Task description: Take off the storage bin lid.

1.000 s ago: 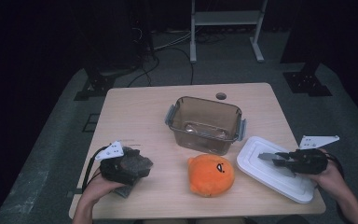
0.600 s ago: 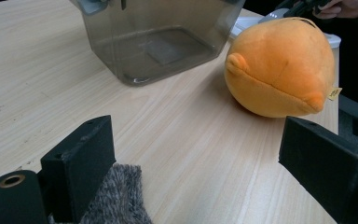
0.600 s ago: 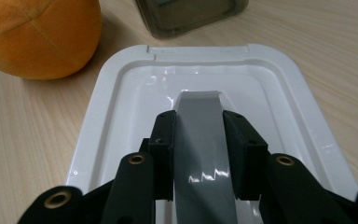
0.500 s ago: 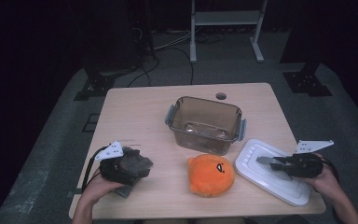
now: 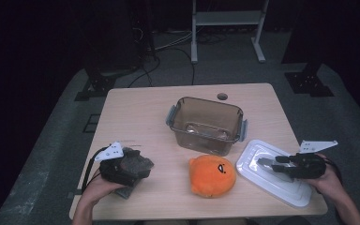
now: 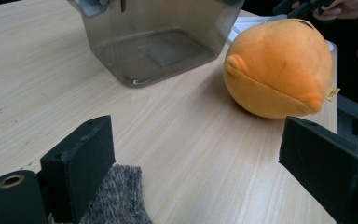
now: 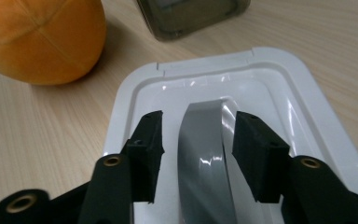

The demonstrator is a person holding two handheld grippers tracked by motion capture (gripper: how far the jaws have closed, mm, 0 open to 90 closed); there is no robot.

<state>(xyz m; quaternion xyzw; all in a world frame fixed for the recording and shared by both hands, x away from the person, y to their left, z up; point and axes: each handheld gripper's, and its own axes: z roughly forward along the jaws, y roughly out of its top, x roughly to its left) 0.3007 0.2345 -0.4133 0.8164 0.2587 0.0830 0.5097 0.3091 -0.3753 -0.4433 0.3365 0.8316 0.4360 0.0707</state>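
**While over the lid, spread apart**

Just opened, right gripper (image 7: 198, 154) spread on either side of the grey handle (image 7: 203, 154) of the white lid (image 5: 274, 176), flat on the counter (image 5: 140, 117) beside the orange plush toy (image 5: 212, 176). Left gripper (image 6: 196, 163) wide apart, over a grey cloth (image 6: 114, 200).

High cam overhead; gripper cams close, sharing plush (image 6: 279, 70).

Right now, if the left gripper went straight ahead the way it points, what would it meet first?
Probably the round orange plush toy, which lies ahead between the open fingers of the left gripper, slightly toward one side. Bare wooden table lies between; depth is hard to judge.
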